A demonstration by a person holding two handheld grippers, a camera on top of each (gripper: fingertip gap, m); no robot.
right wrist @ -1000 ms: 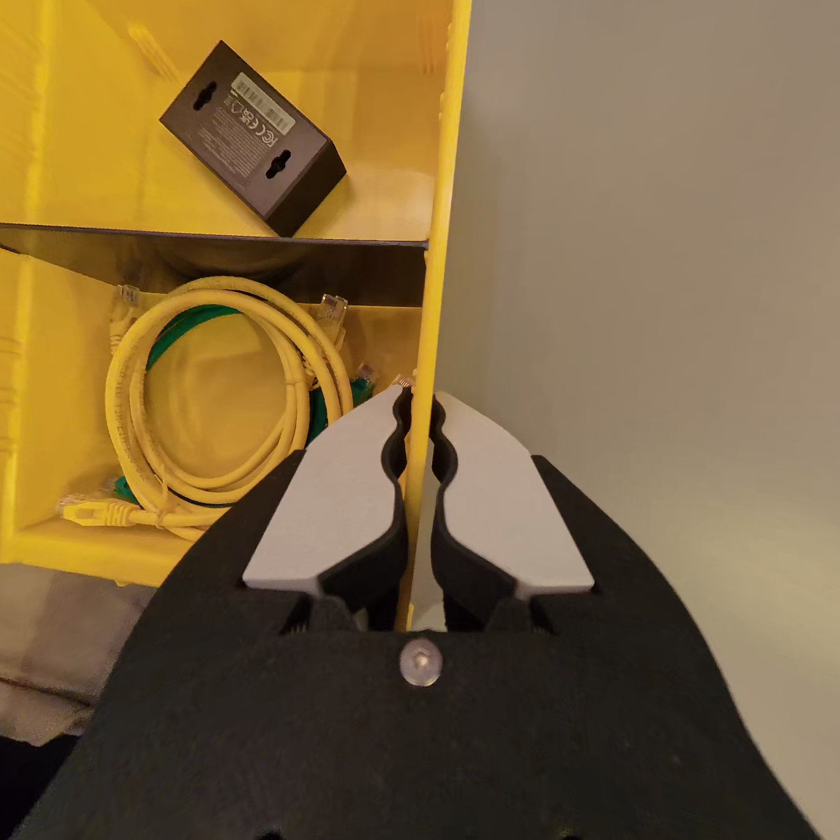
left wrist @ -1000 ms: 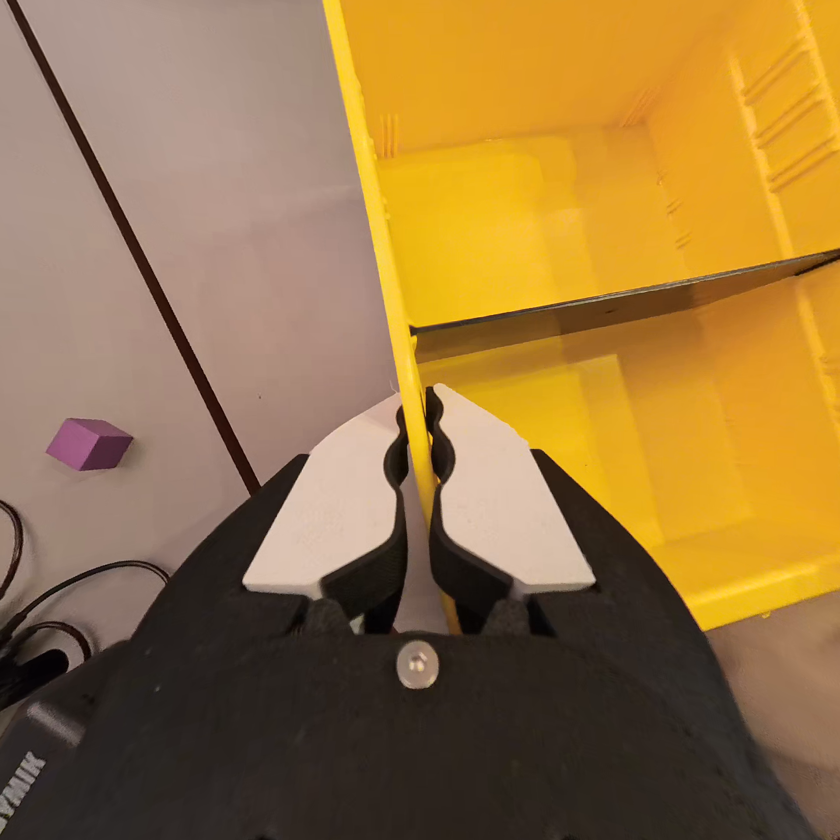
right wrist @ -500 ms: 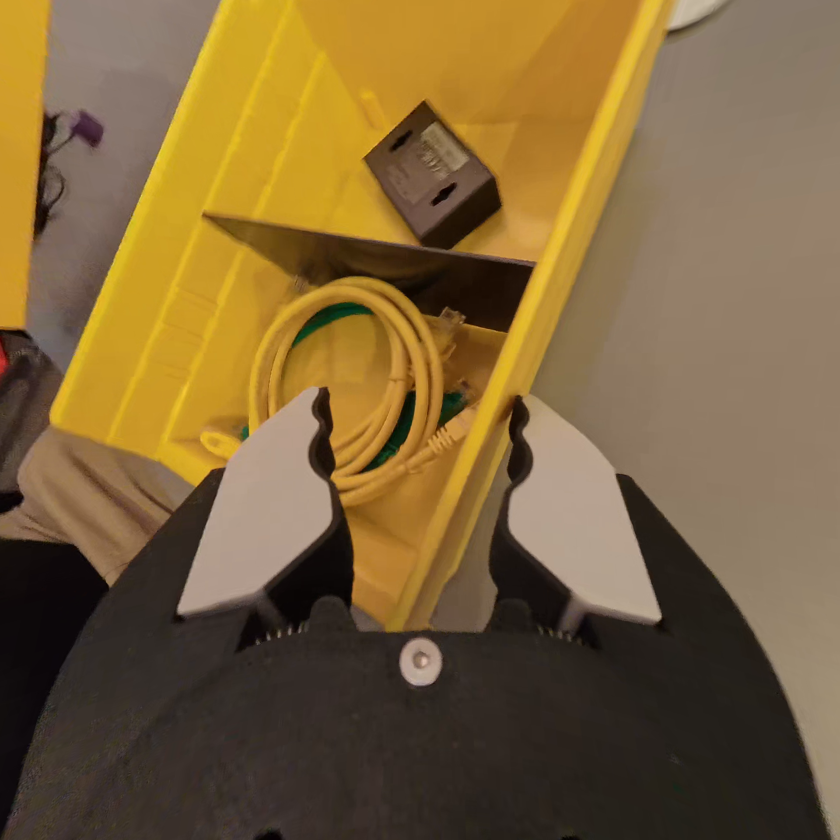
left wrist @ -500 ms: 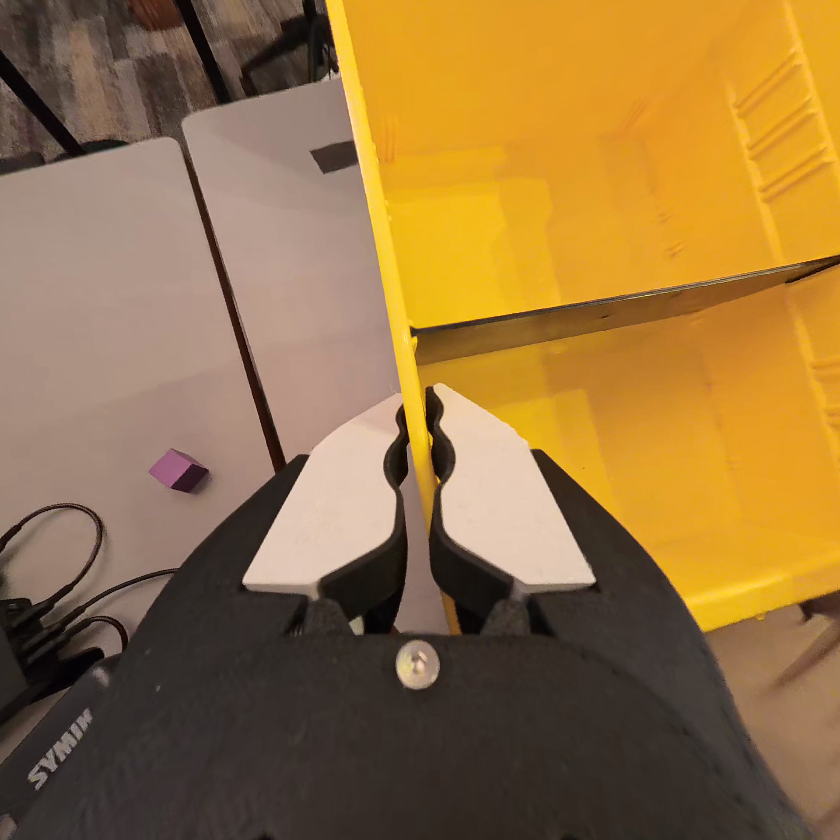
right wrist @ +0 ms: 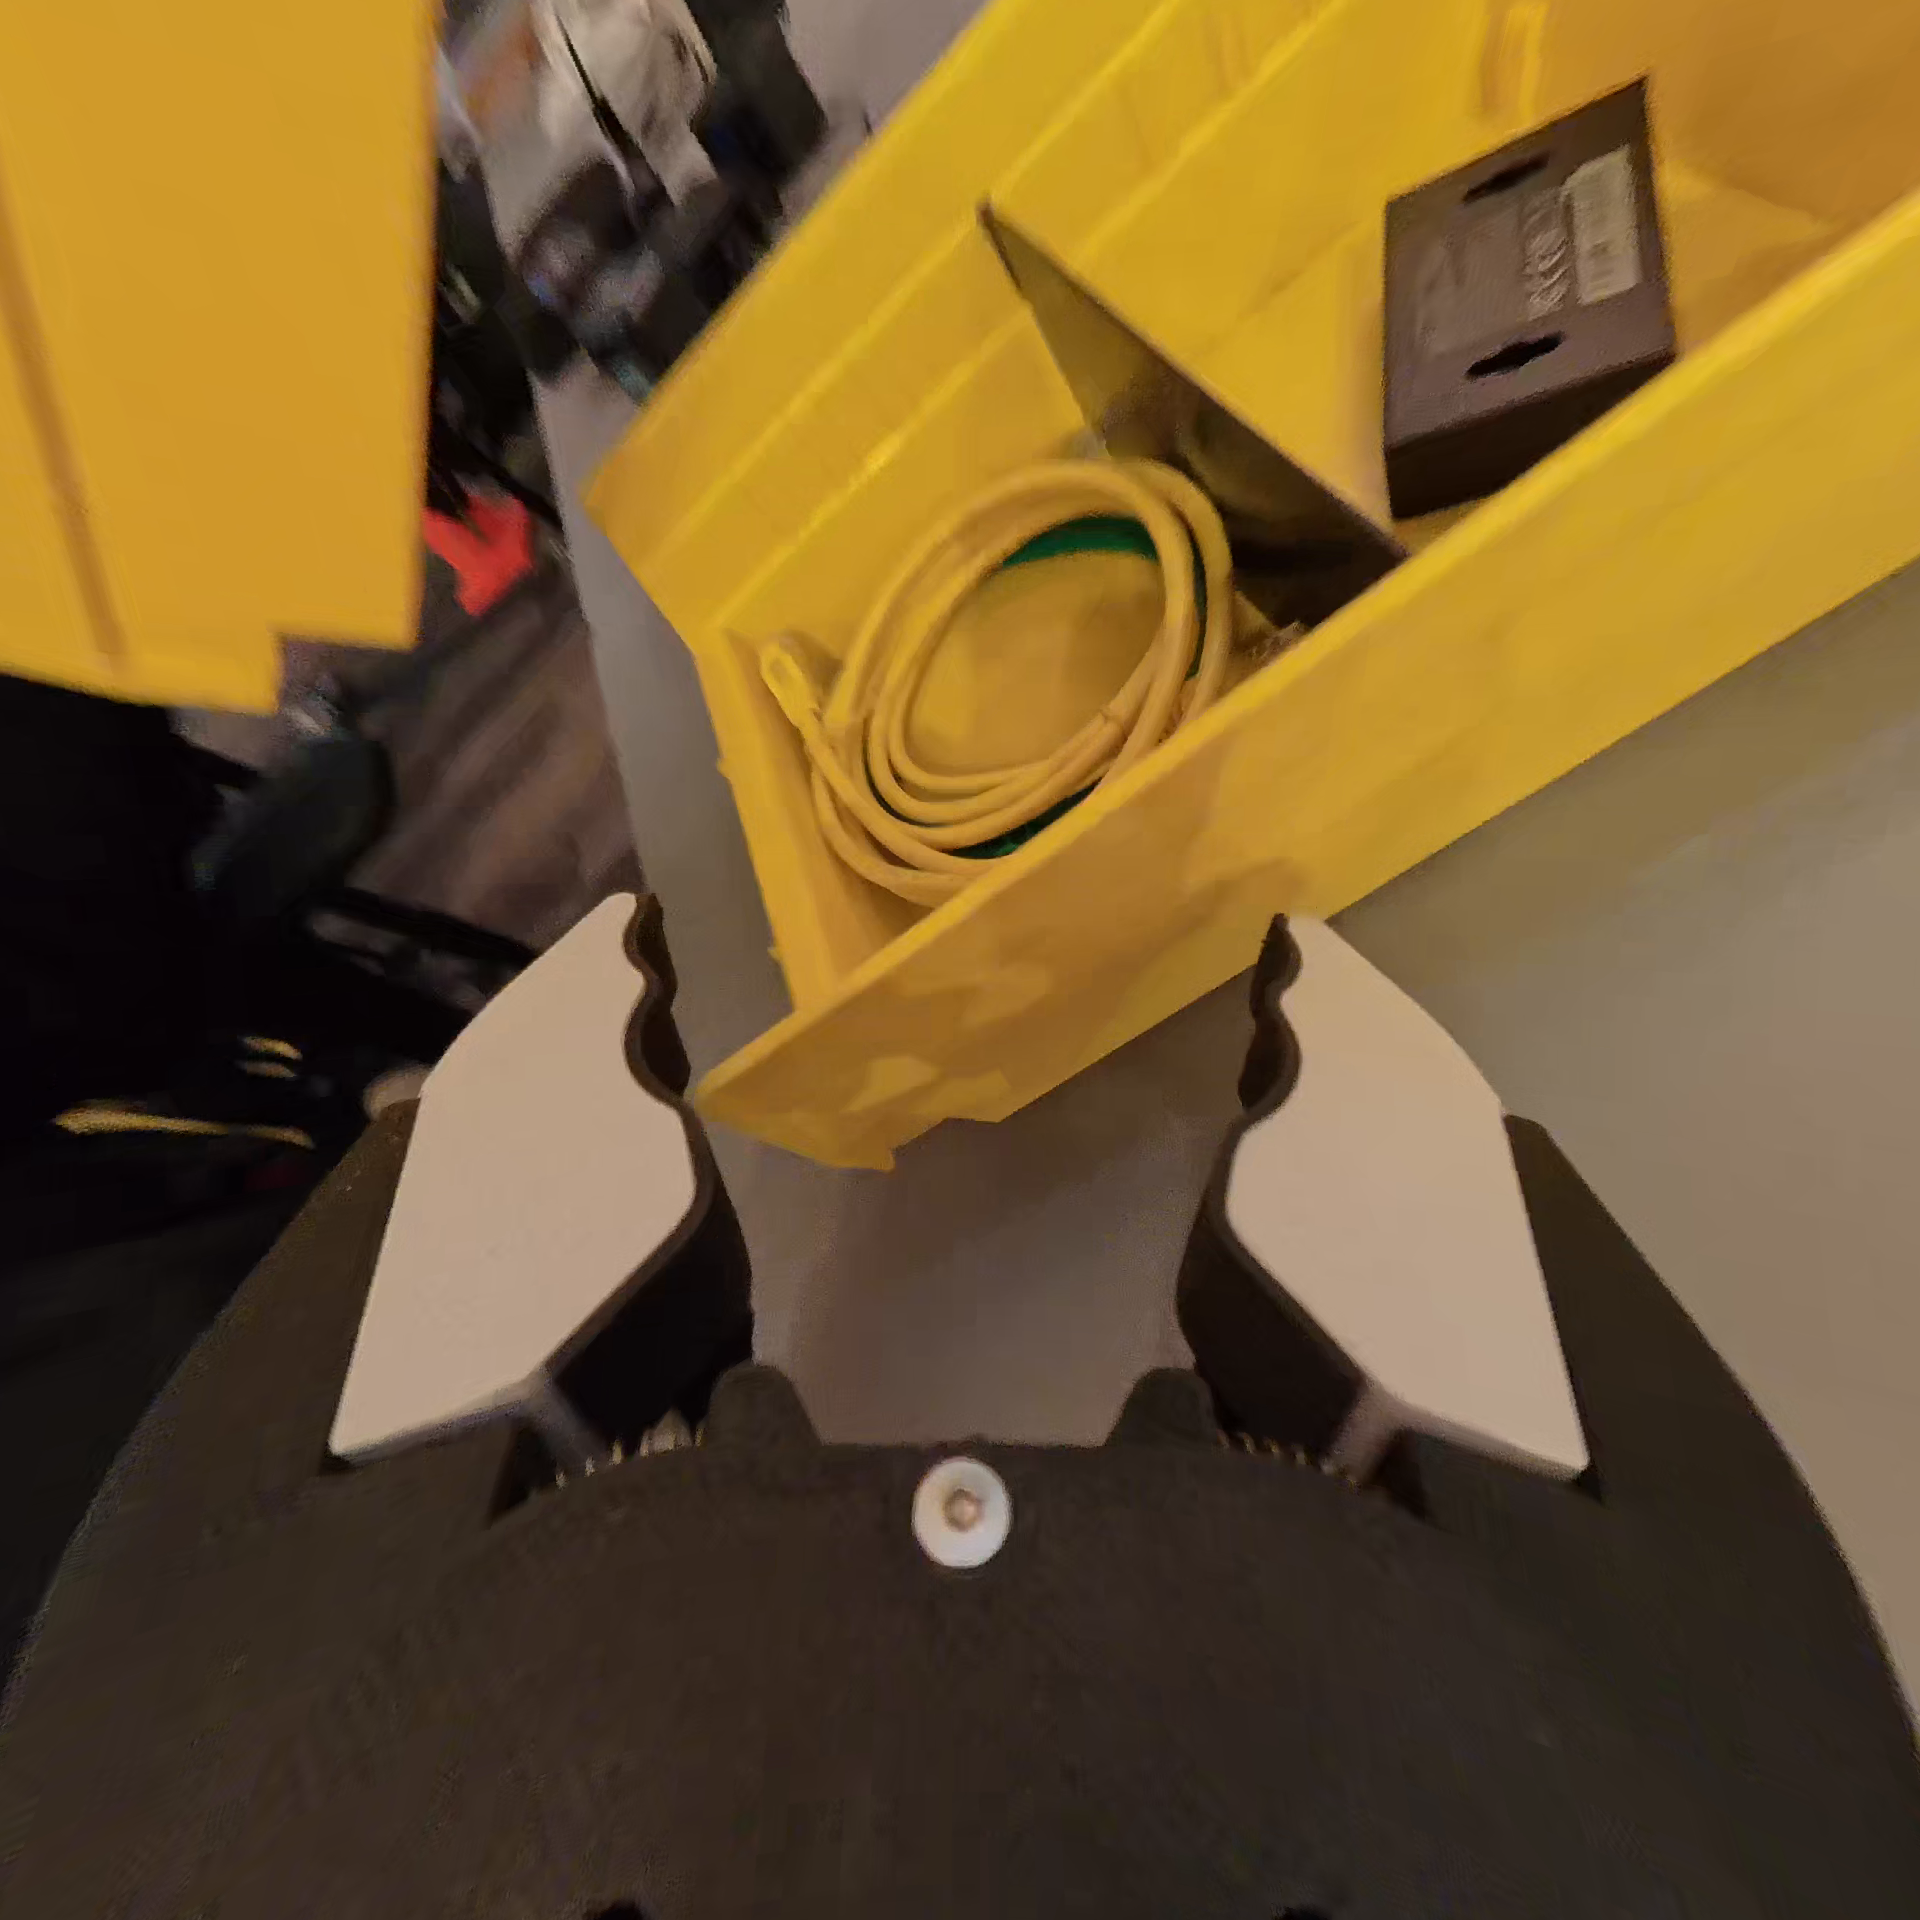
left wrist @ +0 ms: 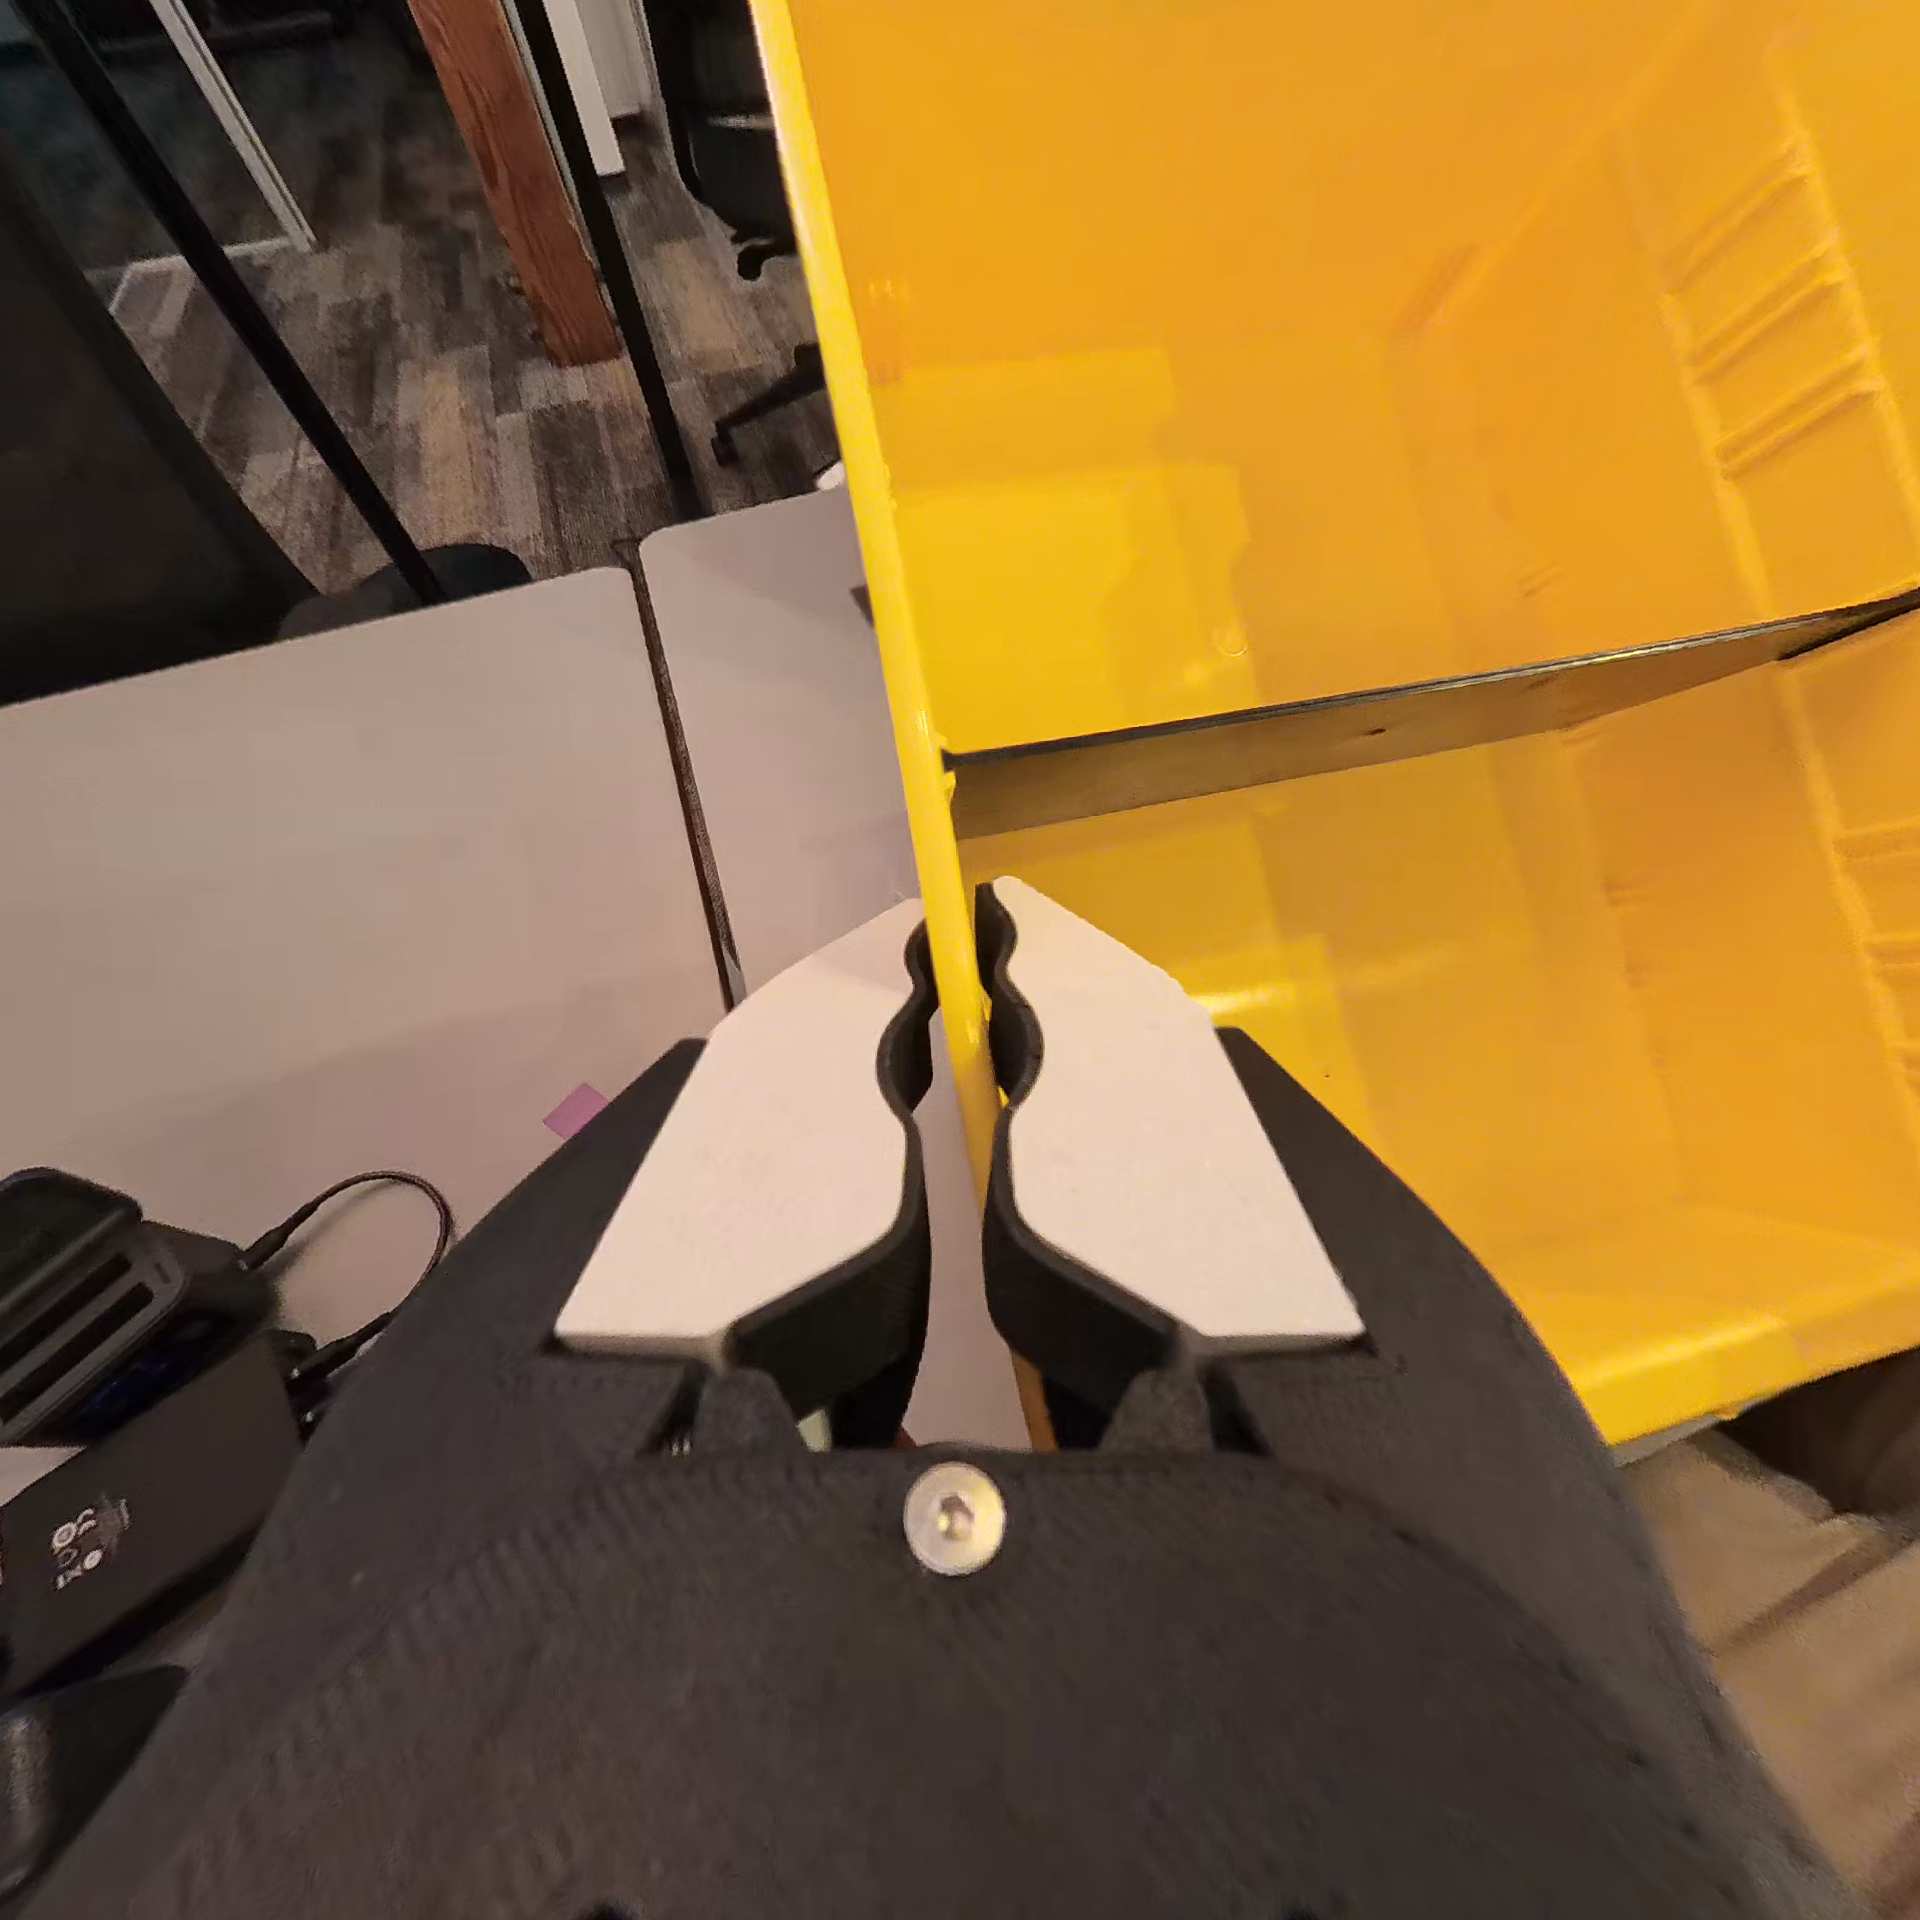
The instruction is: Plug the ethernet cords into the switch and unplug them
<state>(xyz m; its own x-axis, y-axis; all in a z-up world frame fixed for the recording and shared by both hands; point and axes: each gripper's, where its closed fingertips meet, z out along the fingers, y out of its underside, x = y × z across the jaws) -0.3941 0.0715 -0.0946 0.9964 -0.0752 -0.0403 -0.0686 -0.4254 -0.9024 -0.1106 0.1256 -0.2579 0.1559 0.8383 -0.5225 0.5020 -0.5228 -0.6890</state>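
Note:
My left gripper [left wrist: 951, 914] is shut on the left wall of an empty yellow bin [left wrist: 1091, 312] with a black divider [left wrist: 1403, 727], and holds it above the white table [left wrist: 312, 831]. In the right wrist view a second yellow bin [right wrist: 1351, 790] rests on the table. It holds coiled yellow ethernet cords [right wrist: 935, 769] over a green cord [right wrist: 1081, 545]. The black switch [right wrist: 1527, 301] lies bottom up beyond its black divider [right wrist: 1143, 416]. My right gripper [right wrist: 958, 925] is open and empty, with the bin's near corner between its fingers, not gripped.
Black devices with cables [left wrist: 125, 1351] lie at the table's left front, and a purple block [left wrist: 575, 1107] peeks out beside my left finger. The lifted bin [right wrist: 208, 312] hangs at the upper left of the right wrist view. Floor and chair legs lie beyond the table edge. One gripper's finger ends stand about 35 centimeters off the other's.
My right gripper opened, let go of the cord bin's wall and pulled back and turned. My left gripper kept its hold and raised the empty bin well above the table.

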